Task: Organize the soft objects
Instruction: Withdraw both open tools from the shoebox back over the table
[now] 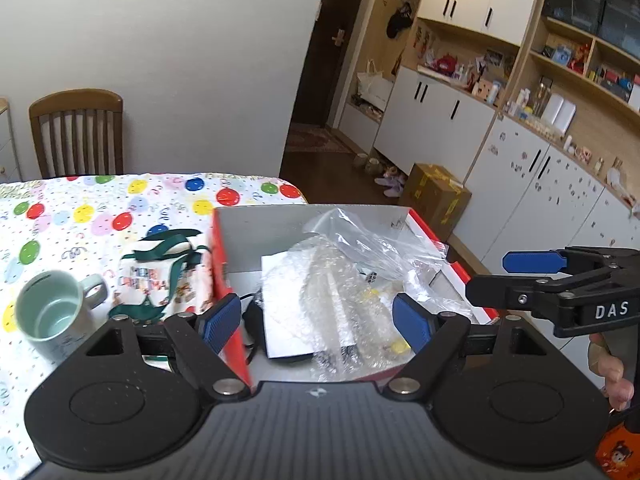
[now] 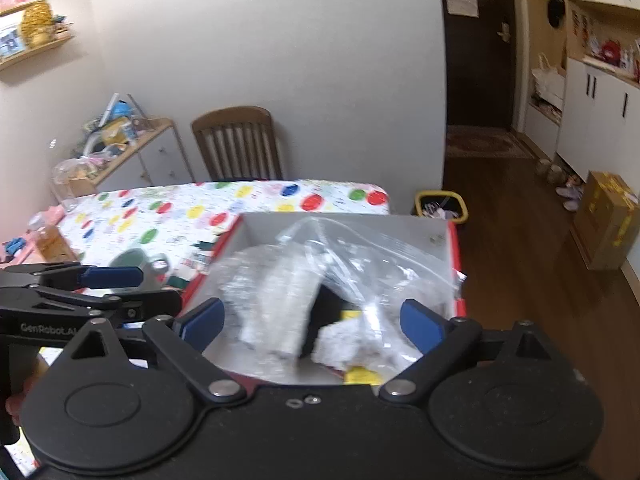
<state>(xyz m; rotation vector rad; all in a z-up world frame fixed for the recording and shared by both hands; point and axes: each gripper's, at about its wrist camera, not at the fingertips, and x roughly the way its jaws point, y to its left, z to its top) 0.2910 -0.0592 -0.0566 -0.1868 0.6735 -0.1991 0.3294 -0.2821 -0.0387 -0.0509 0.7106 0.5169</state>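
Note:
A red box with grey inside (image 1: 219, 248) stands on the table at its right end. In it lie bubble wrap (image 1: 332, 280), a crumpled clear plastic bag (image 1: 360, 236), a white card (image 1: 280, 304) and something black beneath. My left gripper (image 1: 316, 320) hangs open above the box, nothing between its blue pads. In the right wrist view the same box (image 2: 456, 264) holds the bubble wrap (image 2: 276, 292) and plastic bag (image 2: 360, 252). Over them my right gripper (image 2: 311, 323) is open and empty. Each gripper shows in the other's view, right gripper (image 1: 508, 278) and left gripper (image 2: 140, 290).
Left of the box lie a printed gift pouch with green ribbon (image 1: 160, 276) and a pale green mug (image 1: 52, 312) on the balloon tablecloth (image 1: 100, 208). A wooden chair (image 1: 78, 132) stands behind the table. On the floor are a yellow bin (image 2: 440, 204) and a cardboard carton (image 1: 436, 196).

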